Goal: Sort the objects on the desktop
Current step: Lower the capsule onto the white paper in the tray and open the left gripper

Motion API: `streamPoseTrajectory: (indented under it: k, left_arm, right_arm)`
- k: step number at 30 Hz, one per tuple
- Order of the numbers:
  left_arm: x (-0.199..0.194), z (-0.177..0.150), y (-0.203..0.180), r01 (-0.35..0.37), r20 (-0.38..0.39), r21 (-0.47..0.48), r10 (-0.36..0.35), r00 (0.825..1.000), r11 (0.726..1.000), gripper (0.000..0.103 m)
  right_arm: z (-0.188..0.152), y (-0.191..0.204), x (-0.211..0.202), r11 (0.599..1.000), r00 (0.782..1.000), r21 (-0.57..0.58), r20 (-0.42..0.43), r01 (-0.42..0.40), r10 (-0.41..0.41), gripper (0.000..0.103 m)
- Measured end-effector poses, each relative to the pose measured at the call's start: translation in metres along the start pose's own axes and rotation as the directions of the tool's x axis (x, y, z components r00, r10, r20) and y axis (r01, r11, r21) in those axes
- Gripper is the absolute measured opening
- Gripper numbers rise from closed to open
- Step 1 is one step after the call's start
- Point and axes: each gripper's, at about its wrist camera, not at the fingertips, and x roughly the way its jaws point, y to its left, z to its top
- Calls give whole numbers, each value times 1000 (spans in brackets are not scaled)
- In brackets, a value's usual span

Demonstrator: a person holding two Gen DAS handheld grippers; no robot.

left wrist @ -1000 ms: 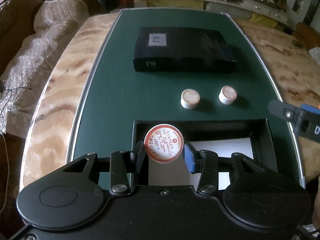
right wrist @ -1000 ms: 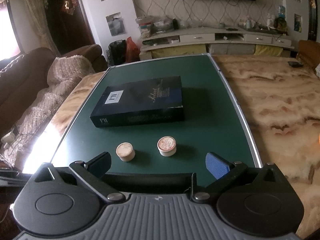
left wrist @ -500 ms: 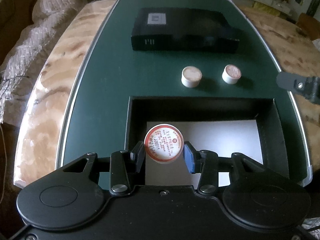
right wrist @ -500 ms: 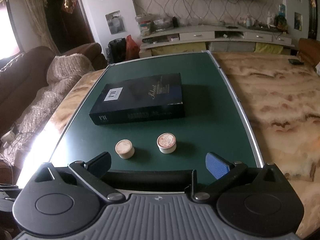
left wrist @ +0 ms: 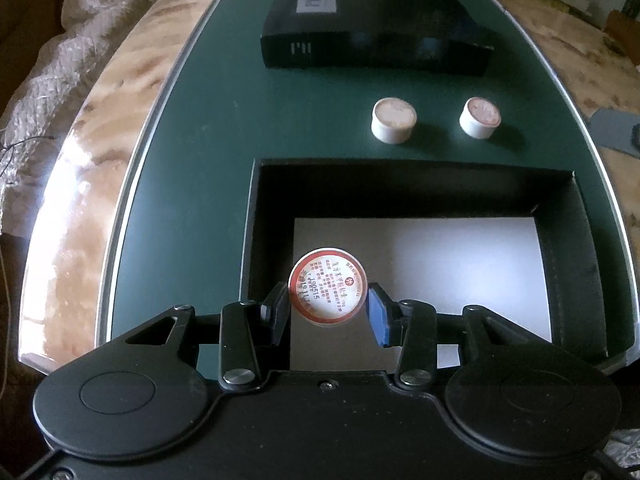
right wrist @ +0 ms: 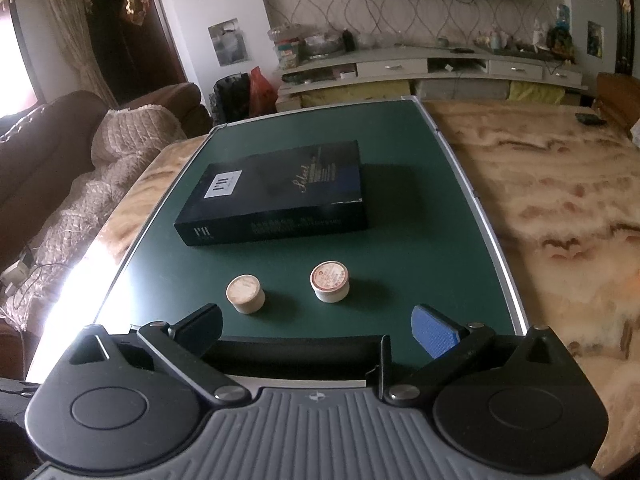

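Note:
My left gripper (left wrist: 327, 310) is shut on a small round jar with a red-rimmed printed lid (left wrist: 327, 285), held above the left part of an open black box (left wrist: 560, 248) with a white floor. Beyond the box, two more small white jars stand on the green mat: a plain-topped jar (left wrist: 394, 120) (right wrist: 245, 294) and a red-printed jar (left wrist: 480, 117) (right wrist: 329, 281). My right gripper (right wrist: 316, 330) is open with nothing between its fingers, hovering near the box's far edge (right wrist: 296, 350), short of the two jars.
A dark flat book-like box (left wrist: 372, 46) (right wrist: 276, 196) lies further back on the green mat (left wrist: 192, 160). Marble-patterned tabletop (right wrist: 560, 208) flanks the mat on both sides. A sofa with a knitted throw (right wrist: 116, 152) stands to the left.
My left gripper has sunk with the jar and tipped further down, so the black box now fills more of its view. The right gripper has stayed put.

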Motion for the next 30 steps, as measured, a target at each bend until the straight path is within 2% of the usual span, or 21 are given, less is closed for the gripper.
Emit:
streamPoseTrajectory:
  k: [30]
  left_arm:
    - [34,-3,-10,-16,-68,25,18,998,1000,41]
  right_arm:
    - [-4,-2,6,1000,1000,7,-13,1,-1,103]
